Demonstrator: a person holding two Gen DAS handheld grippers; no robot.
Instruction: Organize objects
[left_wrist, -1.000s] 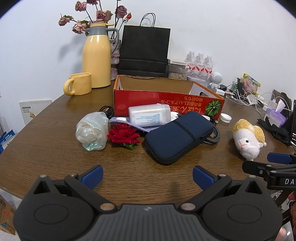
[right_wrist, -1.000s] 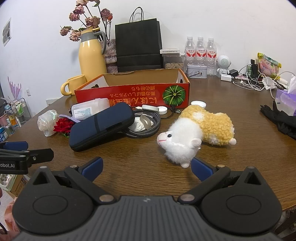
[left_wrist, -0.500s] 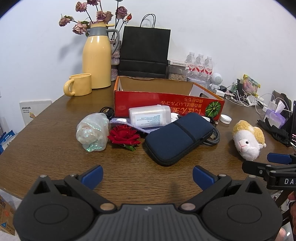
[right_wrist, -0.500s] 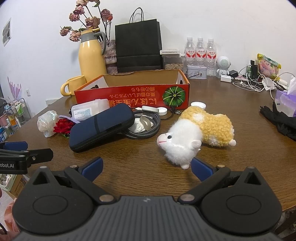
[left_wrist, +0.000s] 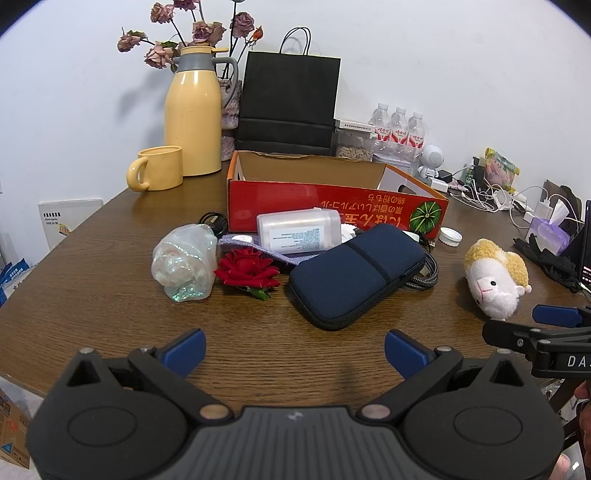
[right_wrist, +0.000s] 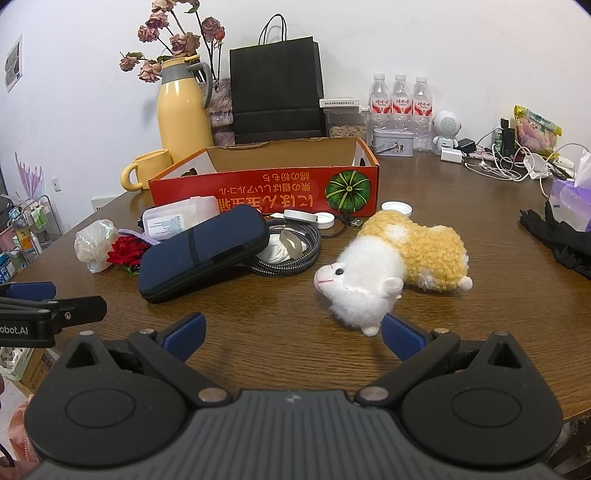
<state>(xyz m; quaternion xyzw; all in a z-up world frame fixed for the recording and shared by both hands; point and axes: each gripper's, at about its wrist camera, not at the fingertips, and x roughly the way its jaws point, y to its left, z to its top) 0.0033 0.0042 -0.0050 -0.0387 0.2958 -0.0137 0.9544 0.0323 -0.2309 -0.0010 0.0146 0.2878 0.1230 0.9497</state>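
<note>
Left wrist view: the left gripper (left_wrist: 294, 351) is held low over the near edge of a brown table (left_wrist: 92, 266), its blue fingers spread wide with nothing between them. A navy pouch (left_wrist: 354, 275) lies straight ahead, resting partly on a coiled cable (left_wrist: 424, 273). A red rose (left_wrist: 246, 271) and a crumpled bag (left_wrist: 184, 262) are set to its left, a white bottle (left_wrist: 298, 229) on its side behind them. An open red box (left_wrist: 332, 210) is seen beyond. A sheep toy (left_wrist: 495, 277) lies apart at right, near the right gripper's fingers (left_wrist: 557, 314).

Right wrist view: the right gripper (right_wrist: 293, 334) is likewise spread and empty. The sheep toy (right_wrist: 391, 269) lies on its side just ahead, one foot close to the right finger. The pouch (right_wrist: 203, 253) and cable (right_wrist: 295, 254) are placed to the left, before the box (right_wrist: 266, 192).
</note>
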